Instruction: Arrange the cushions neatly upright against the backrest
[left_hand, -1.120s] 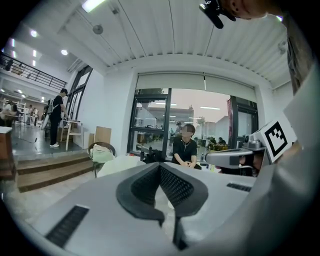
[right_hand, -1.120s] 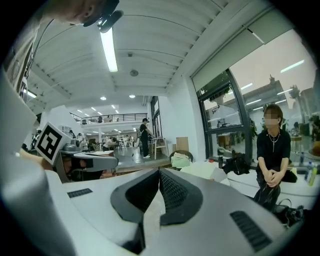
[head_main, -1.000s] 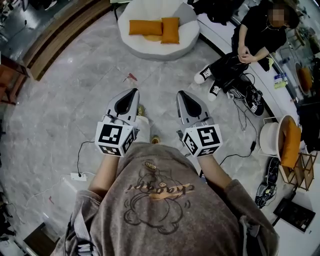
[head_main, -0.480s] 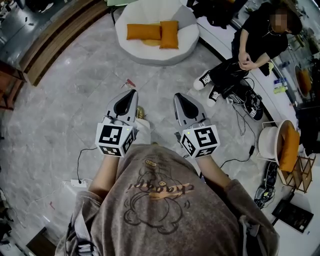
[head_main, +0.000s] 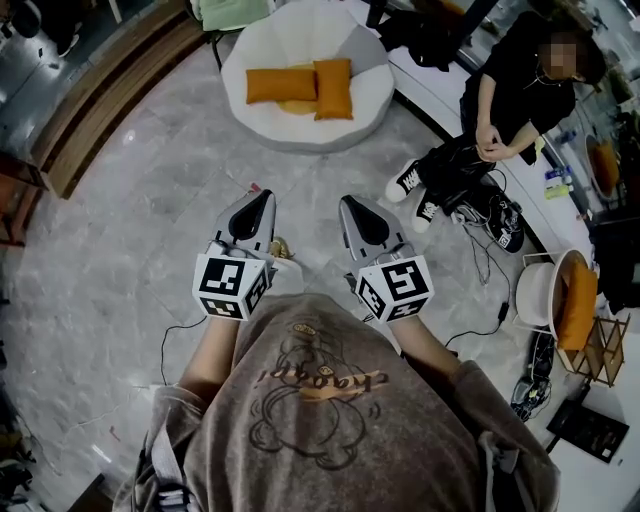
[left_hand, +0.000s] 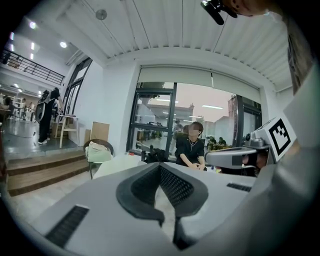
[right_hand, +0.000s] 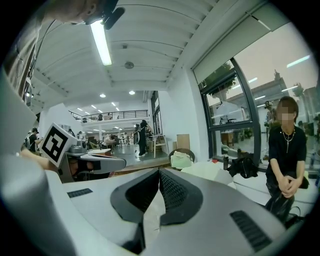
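Two orange cushions lie flat on the seat of a round white sofa (head_main: 372, 88) at the top of the head view. One cushion (head_main: 282, 85) lies crosswise and the other (head_main: 333, 88) lies lengthwise beside it, touching. My left gripper (head_main: 263, 193) and my right gripper (head_main: 346, 201) are held side by side in front of my chest, pointing toward the sofa and well short of it. Both are shut and hold nothing. The left gripper view shows its jaws (left_hand: 160, 165) closed tip to tip, and the right gripper view shows the same (right_hand: 159, 171).
A person in black (head_main: 515, 85) sits on a white bench to the sofa's right, feet out on the marble floor. Cables (head_main: 480, 300) run across the floor at right. A second white chair holding an orange cushion (head_main: 578, 305) stands far right. Wooden steps (head_main: 100, 110) run along the left.
The sofa and its cushions have come closer in the head view as I step forward. Both grippers stay shut and side by side, carried slightly forward.
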